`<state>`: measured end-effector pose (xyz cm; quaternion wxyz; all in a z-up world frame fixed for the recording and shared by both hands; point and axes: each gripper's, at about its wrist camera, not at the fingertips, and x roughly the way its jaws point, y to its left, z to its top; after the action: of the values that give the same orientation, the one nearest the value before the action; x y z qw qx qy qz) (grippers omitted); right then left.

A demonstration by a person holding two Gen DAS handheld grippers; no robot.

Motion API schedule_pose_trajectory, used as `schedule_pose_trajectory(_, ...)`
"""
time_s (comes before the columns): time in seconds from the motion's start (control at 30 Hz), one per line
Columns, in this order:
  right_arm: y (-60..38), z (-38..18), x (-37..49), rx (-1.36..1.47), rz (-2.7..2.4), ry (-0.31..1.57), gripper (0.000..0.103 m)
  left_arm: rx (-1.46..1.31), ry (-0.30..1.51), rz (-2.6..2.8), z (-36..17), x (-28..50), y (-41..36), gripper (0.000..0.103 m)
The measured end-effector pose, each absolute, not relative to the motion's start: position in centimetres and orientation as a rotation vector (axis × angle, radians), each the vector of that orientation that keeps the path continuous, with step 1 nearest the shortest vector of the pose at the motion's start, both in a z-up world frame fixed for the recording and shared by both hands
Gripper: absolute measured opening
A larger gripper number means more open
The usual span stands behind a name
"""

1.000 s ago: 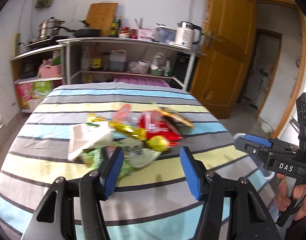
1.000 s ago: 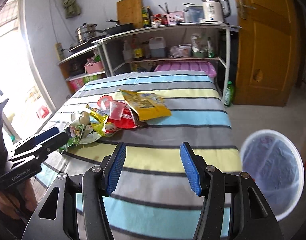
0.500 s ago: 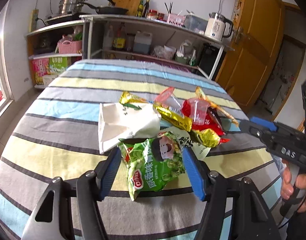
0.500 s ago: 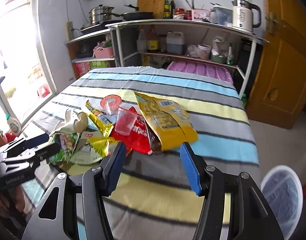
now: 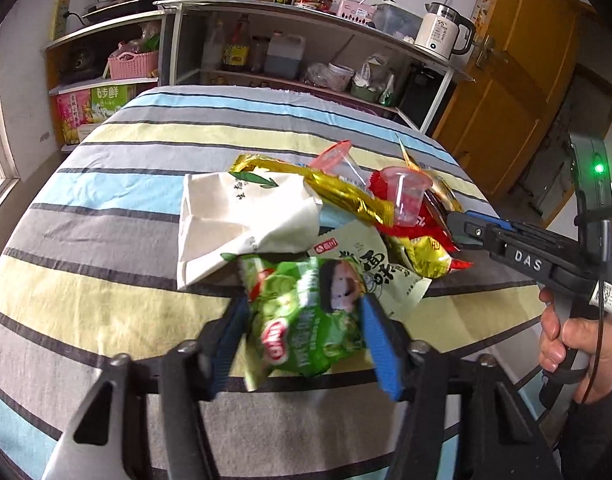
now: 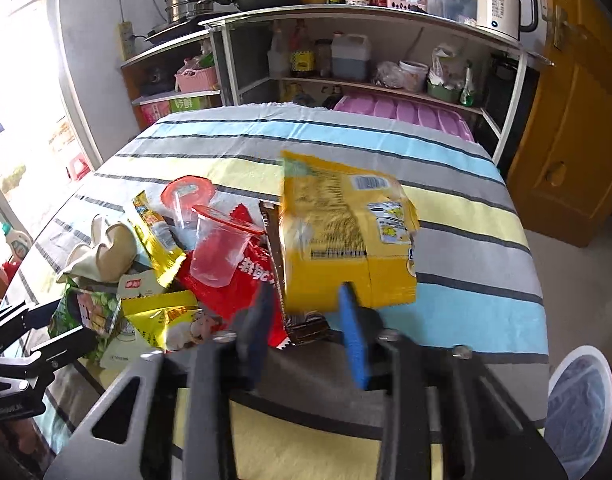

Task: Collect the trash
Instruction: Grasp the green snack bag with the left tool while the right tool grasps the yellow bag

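A heap of trash lies on the striped table: a white paper bag, gold wrappers, clear cups with red rims, a red packet, a green snack bag and a yellow snack bag. My left gripper is open, its blue pads on both sides of the green bag. My right gripper is open, its pads on both sides of the yellow bag's near end. The right gripper also shows in the left wrist view.
A white bin with a blue liner stands on the floor at the table's near right corner. A shelf unit with bottles, pots and a kettle stands behind the table. A wooden door is at the right.
Both grippers have moved forward into the heap. The left one now straddles the green bag; the right one now straddles the yellow bag. Both jaw gaps look narrower.
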<state>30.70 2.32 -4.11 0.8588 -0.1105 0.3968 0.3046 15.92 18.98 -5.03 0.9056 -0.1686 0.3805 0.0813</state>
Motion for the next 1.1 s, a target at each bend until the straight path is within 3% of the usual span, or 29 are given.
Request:
schedule_pose_trajectory(0.07,2.0,-4.2,31.0,-0.216,0.634,0.844,0.012,-0.349,0.79,0.163,-5.1,16.0,18.9,0.048)
schedule_pose_trajectory(0.13,1.7,-4.2,31.3,-0.2,0.623,0.852,0.008,-0.35,0.792,0.163,-5.1,15.9,18.9,0.044)
schedule_pose_trajectory(0.5,0.8,-2.5,31.7,-0.176,0.632,0.812,0.005,-0.351,0.759,0.14,-4.5,15.3,18.8,0.03)
schedule_pose_trajectory(0.53,0.7,-2.5,32.0,-0.169,0.633,0.817,0.007,-0.35,0.751,0.14,-4.4,15.2,18.8,0.03)
schedule_pose_trajectory(0.6,0.4,-2.4,32.9,-0.147,0.632,0.827,0.029,-0.35,0.738,0.138,-4.1,15.0,19.0,0.029)
schedule_pose_trajectory(0.63,0.2,-2.3,33.4,-0.134,0.638,0.829,0.055,-0.349,0.731,0.135,-3.9,14.9,19.0,0.029)
schedule_pose_trajectory(0.67,0.0,-2.3,34.0,-0.119,0.647,0.829,0.071,-0.349,0.724,0.133,-3.7,14.8,19.1,0.029)
schedule_pose_trajectory(1.1,-0.4,-5.5,42.2,-0.068,0.671,0.955,0.072,-0.333,0.716,0.094,-3.3,15.1,18.9,0.029)
